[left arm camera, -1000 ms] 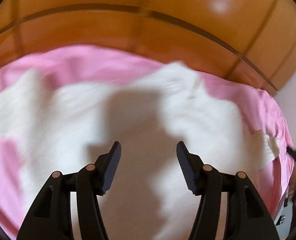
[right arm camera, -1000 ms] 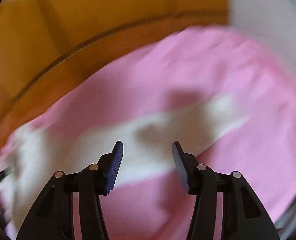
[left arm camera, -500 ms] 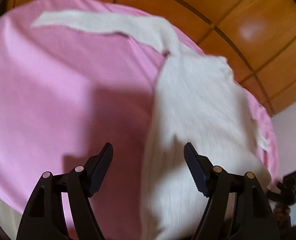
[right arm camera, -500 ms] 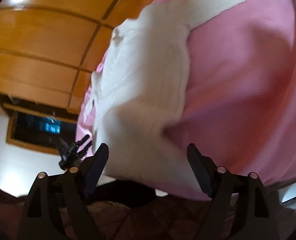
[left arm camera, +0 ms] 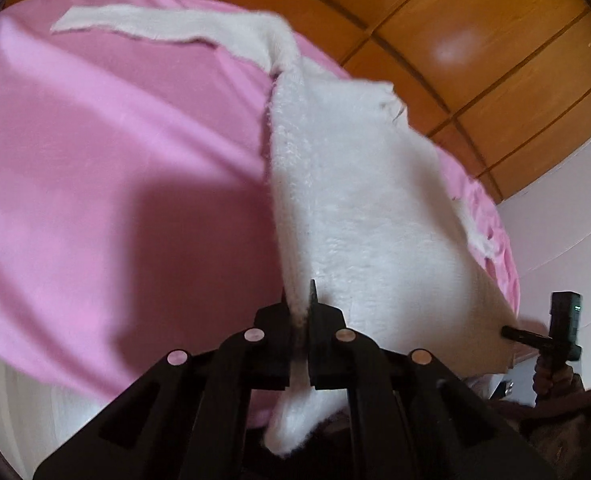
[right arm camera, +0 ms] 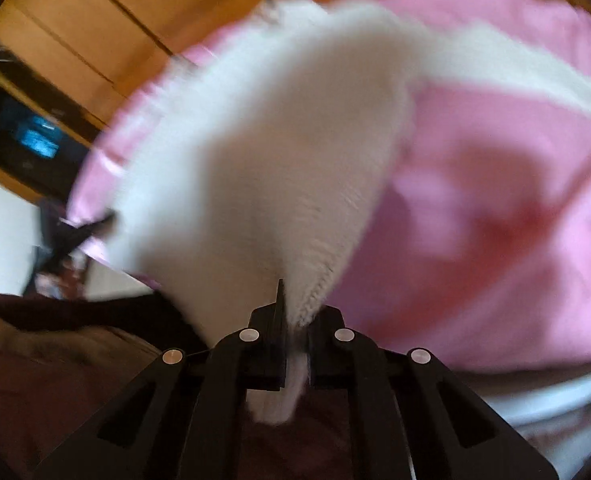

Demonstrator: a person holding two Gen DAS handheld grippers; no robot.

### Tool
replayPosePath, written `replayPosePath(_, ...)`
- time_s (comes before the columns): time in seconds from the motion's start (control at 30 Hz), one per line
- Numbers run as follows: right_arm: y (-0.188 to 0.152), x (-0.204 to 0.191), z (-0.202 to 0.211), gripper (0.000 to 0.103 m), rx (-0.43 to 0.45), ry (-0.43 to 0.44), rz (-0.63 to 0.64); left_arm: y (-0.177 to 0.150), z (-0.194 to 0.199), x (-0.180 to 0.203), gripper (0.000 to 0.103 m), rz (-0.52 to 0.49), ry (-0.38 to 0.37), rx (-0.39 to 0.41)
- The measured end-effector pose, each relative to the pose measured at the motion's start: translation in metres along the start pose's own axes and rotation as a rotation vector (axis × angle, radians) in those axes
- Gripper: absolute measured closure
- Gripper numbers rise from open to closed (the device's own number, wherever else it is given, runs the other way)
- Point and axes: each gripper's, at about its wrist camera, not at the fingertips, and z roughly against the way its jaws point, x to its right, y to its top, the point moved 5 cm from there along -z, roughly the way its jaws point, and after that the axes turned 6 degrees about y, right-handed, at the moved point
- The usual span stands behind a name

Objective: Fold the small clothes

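A white fuzzy garment (left arm camera: 359, 208) lies on a pink sheet (left arm camera: 115, 168), with one long sleeve (left arm camera: 155, 26) stretched to the far left. My left gripper (left arm camera: 299, 304) is shut on the garment's near left edge, and cloth hangs down between the jaws. In the right wrist view the same garment (right arm camera: 263, 152) fills the middle, blurred. My right gripper (right arm camera: 293, 304) is shut on its near right edge. The other sleeve (right arm camera: 527, 76) runs to the right. Both held edges are lifted off the sheet.
The pink sheet (right arm camera: 495, 220) covers a bed. Orange wooden panels (left arm camera: 475, 40) stand behind it. A white wall (left arm camera: 567, 232) is at the right. The right gripper's handle (left arm camera: 559, 328) shows at the left view's right edge. Dark maroon cloth (right arm camera: 75, 360) lies near me.
Both grippers were open above the garment; they dropped to its near edge, shut on the cloth at the two sides and lifted it.
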Motion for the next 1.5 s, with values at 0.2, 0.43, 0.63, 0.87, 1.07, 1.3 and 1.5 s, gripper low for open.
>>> replayPosePath(0.2, 0.021, 0.027, 0.012, 0.039, 0.077, -0.097, -0.065, 0.009, 0.004, -0.018, 0.050, 0.085, 0.079, 0.028)
replayPosePath(0.43, 0.113, -0.022, 0.016, 0.029, 0.291, -0.113, 0.078, 0.094, 0.039, -0.079, 0.044, 0.281, 0.204, 0.262)
replayPosePath(0.63, 0.186, -0.085, -0.078, 0.029, 0.323, -0.082, 0.103, 0.161, 0.046, -0.150, 0.045, 0.411, 0.349, 0.336)
replayPosePath(0.87, 0.209, -0.112, -0.163, 0.029, 0.260, -0.209, 0.206, 0.230, 0.038, -0.215, 0.045, 0.461, 0.486, 0.358)
replayPosePath(1.07, 0.203, -0.103, -0.182, 0.008, 0.260, -0.190, 0.251, 0.271, -0.001, -0.247, 0.045, 0.422, 0.559, 0.275)
replayPosePath(1.3, 0.205, -0.102, -0.185, 0.003, 0.246, -0.208, 0.282, 0.278, 0.007, -0.234, 0.098, 0.410, 0.553, 0.339)
replayPosePath(1.5, 0.205, -0.104, -0.188, 0.003, 0.251, -0.210, 0.286, 0.234, 0.080, -0.251, 0.099, 0.438, 0.690, 0.428)
